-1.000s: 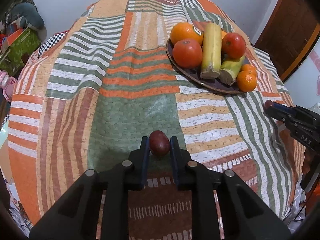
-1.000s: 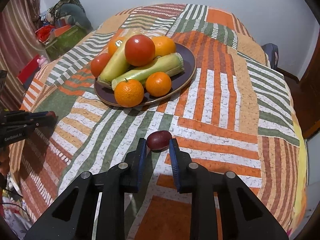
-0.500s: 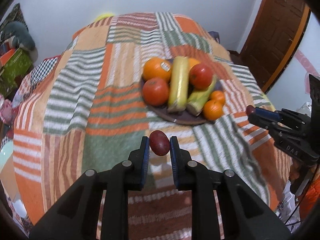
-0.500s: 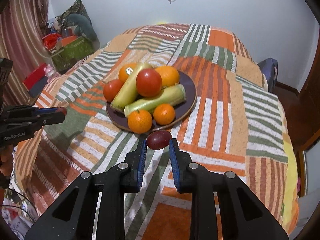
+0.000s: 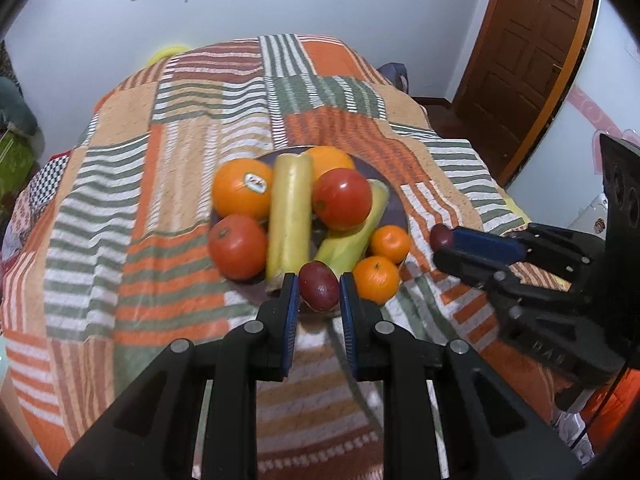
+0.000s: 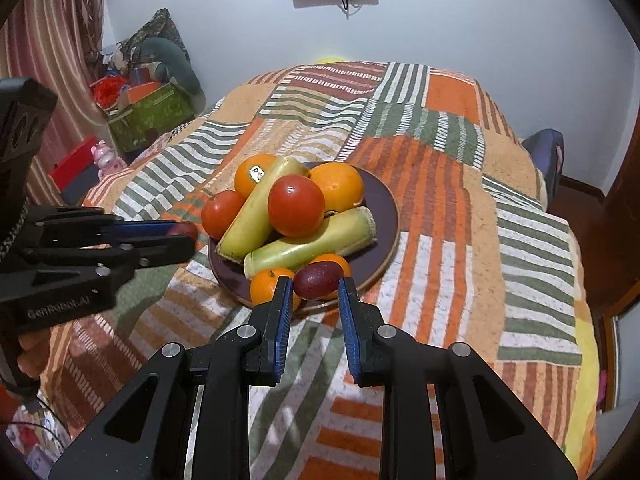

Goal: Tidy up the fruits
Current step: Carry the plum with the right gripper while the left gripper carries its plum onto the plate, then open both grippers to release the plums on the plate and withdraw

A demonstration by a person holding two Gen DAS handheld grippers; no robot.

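Observation:
A dark plate [image 5: 400, 210] [image 6: 382, 208] on the patchwork blanket holds oranges, tomatoes, two pale green-yellow fruits and two mandarins. My left gripper [image 5: 319, 292] is shut on a dark red grape [image 5: 319, 291], held above the plate's near rim. My right gripper [image 6: 314, 286] is shut on another dark red grape [image 6: 318, 276], above the plate's near edge by the mandarins [image 6: 272, 282]. The right gripper shows in the left wrist view [image 5: 440, 240], the left gripper in the right wrist view [image 6: 186, 236], each with its grape at the tips.
The striped blanket [image 5: 168, 184] covers a bed. A wooden door [image 5: 524, 52] stands at the right. A green box and clutter [image 6: 148, 116] lie on the floor to the left. A dark bag [image 6: 546, 156] sits by the bed's far right.
Both grippers have lifted and moved toward the plate, each still holding its grape. They now hover at the plate's near rim, closer together.

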